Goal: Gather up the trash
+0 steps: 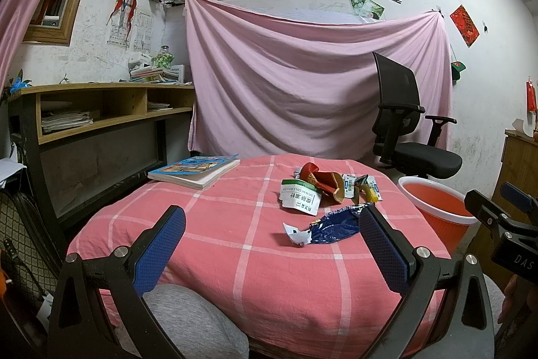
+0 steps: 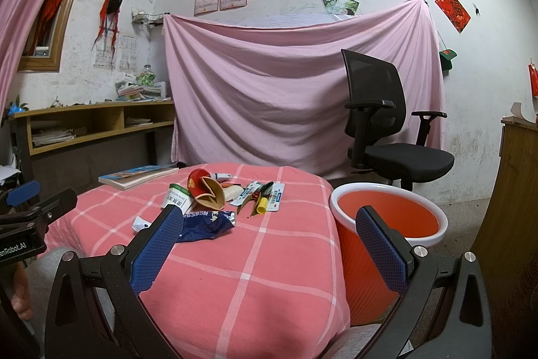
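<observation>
A: How do the fingers stand?
B: Both the left gripper (image 1: 272,224) and right gripper (image 2: 269,224) are spread wide, holding nothing, level above the near edge of the tabletop (image 1: 215,241).
A: And the trash?
B: A blue wrapper (image 1: 331,224) lies nearest; behind it, a white box (image 1: 299,195) and red cup (image 2: 201,182). The orange bin (image 2: 390,217) stands just right of the checked cloth; 1 office chair (image 2: 386,123) beyond.

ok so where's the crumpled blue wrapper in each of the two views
Left wrist view: the blue wrapper lies right of centre on the checked cloth, just left of the right finger.
Right wrist view: the blue wrapper lies left of centre, partly behind the left finger.
Shared landmark: the white and green box sits just behind it in both; the orange bin stands off the table's right side.
</observation>
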Demonstrator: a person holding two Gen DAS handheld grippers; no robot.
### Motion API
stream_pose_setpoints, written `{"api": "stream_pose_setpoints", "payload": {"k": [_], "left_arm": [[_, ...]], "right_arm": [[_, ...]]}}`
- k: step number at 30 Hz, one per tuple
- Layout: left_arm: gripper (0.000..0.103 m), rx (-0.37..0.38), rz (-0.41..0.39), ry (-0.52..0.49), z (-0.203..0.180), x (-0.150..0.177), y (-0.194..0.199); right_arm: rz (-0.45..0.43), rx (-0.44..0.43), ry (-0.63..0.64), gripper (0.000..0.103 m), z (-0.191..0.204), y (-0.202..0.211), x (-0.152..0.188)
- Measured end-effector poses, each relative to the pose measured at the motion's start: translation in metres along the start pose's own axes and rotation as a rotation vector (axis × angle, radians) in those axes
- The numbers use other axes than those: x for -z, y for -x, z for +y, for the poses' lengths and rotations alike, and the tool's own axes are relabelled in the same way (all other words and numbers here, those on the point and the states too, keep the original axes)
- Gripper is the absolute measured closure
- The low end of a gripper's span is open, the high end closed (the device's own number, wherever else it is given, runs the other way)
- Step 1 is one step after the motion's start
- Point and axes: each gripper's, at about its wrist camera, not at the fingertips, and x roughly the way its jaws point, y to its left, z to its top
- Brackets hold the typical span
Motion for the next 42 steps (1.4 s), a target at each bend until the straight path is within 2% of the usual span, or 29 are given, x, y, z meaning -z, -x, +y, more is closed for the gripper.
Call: {"api": "stream_pose_setpoints", "payload": {"k": [38, 42], "left_arm": [[0.002, -0.001, -0.001, 0.001, 0.0000, 0.0000, 0.0000], [0.002, -0.005, -0.027, 0.019, 0.0021, -0.0012, 0.0028]], "right_arm": [[-0.012, -0.004, 0.000, 0.000, -0.0011, 0.0033, -0.0038], [-0.029, -0.007, 0.001, 0.000, 0.0018, 0.0097, -0.0046]]}}
